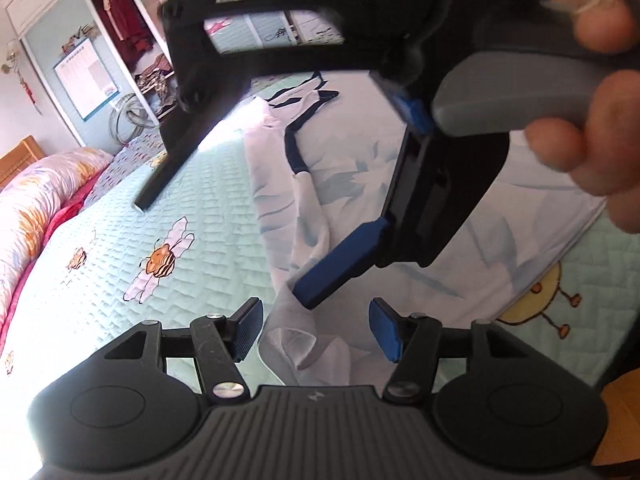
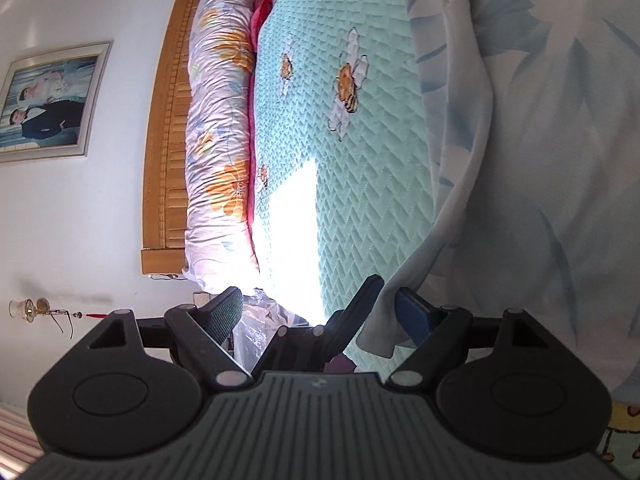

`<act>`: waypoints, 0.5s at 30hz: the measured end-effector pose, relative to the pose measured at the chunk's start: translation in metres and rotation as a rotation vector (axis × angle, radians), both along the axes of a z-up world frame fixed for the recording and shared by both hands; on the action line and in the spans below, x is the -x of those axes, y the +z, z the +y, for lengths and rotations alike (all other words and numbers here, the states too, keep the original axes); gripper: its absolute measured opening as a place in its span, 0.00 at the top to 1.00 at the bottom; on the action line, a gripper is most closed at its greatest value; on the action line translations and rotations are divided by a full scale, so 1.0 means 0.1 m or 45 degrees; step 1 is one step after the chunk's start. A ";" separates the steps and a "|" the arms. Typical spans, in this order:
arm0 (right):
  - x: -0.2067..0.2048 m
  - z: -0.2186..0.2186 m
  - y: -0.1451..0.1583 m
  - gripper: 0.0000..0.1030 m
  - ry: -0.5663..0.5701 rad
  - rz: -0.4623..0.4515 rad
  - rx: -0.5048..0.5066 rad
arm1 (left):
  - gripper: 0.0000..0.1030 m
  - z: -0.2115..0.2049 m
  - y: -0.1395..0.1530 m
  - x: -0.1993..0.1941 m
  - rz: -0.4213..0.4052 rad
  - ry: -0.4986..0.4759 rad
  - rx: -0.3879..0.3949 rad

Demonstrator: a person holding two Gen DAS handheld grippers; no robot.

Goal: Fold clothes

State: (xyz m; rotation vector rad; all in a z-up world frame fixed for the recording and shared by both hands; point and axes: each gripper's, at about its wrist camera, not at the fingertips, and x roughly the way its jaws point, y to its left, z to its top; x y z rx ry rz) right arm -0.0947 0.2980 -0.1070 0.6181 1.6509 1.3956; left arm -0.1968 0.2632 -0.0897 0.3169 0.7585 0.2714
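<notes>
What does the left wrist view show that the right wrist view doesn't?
Only the left wrist view shows the right tool from outside, the hand gripping it, the open wardrobe, and the garment's navy trim. Only the right wrist view shows the framed picture, wooden headboard and a wall lamp. Both show the pale printed garment, the green bee-patterned bedspread and the floral quilt.

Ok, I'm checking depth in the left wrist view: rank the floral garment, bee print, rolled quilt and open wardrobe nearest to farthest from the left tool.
1. Floral garment: its edge lies between the left tool's fingers.
2. Bee print: on the bedspread, left.
3. Rolled quilt: far left.
4. Open wardrobe: upper left, beyond the quilt.
</notes>
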 end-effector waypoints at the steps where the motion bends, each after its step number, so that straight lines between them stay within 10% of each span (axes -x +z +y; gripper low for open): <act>1: 0.00 -0.01 0.02 0.19 0.009 -0.009 -0.024 | 0.43 0.07 0.02 0.00 -0.016 0.021 0.037; 6: -0.03 -0.07 0.08 0.19 -0.015 -0.030 -0.090 | 0.76 0.46 0.14 0.08 -0.103 0.183 0.194; 12: -0.07 -0.25 -0.15 0.20 -0.164 0.007 -0.047 | 0.78 0.74 0.26 0.33 -0.166 0.322 0.440; 15: -0.07 -0.29 -0.33 0.45 -0.213 0.025 0.024 | 0.78 0.67 0.28 0.39 -0.200 0.347 0.520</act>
